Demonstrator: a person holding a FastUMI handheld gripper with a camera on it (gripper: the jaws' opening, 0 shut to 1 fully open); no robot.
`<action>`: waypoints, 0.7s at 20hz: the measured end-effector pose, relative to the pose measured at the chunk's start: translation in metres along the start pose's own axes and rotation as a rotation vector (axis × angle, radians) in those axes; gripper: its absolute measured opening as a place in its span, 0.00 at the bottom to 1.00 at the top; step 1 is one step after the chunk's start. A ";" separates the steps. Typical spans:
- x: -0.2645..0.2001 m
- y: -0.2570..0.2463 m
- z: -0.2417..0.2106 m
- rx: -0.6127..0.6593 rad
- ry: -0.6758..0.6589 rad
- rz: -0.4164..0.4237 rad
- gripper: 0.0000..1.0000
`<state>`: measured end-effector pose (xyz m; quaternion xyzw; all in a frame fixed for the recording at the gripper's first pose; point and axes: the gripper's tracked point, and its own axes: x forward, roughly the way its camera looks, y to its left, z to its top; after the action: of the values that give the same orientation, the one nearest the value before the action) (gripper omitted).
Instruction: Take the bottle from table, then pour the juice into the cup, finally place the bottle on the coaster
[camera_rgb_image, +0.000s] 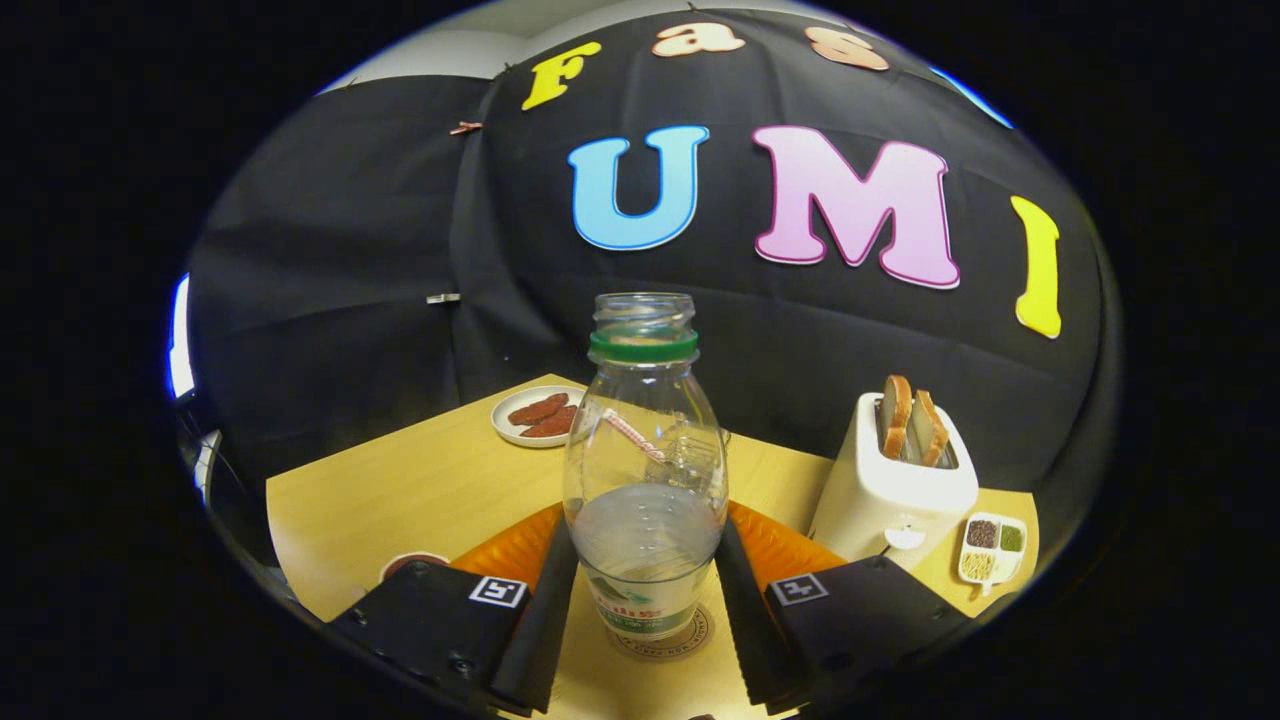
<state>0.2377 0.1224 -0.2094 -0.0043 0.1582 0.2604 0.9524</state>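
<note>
Clear plastic bottle (645, 470), label lettering too blurred to read, stands upright on coaster (690, 632), clamped between gripper (645, 590) fingers

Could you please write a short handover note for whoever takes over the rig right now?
Gripper: fingers stand on either side of the bottle, close against its lower body; I cannot tell whether both press on it.
Bottle: upright, uncapped, partly filled with clear liquid, its base over the round coaster on the table.
Cup: seen through the bottle, behind it, with a striped straw.
Done: bottle appears set on the coaster; pouring cannot be confirmed.
Left: probably open the fingers and back away.
</note>
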 end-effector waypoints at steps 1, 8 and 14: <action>0.003 -0.002 -0.005 0.021 -0.005 -0.001 0.73; 0.011 -0.008 -0.037 -0.043 -0.034 -0.024 0.73; 0.016 -0.018 -0.057 -0.023 -0.020 -0.046 0.76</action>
<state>0.2423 0.1096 -0.2699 -0.0164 0.1457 0.2402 0.9596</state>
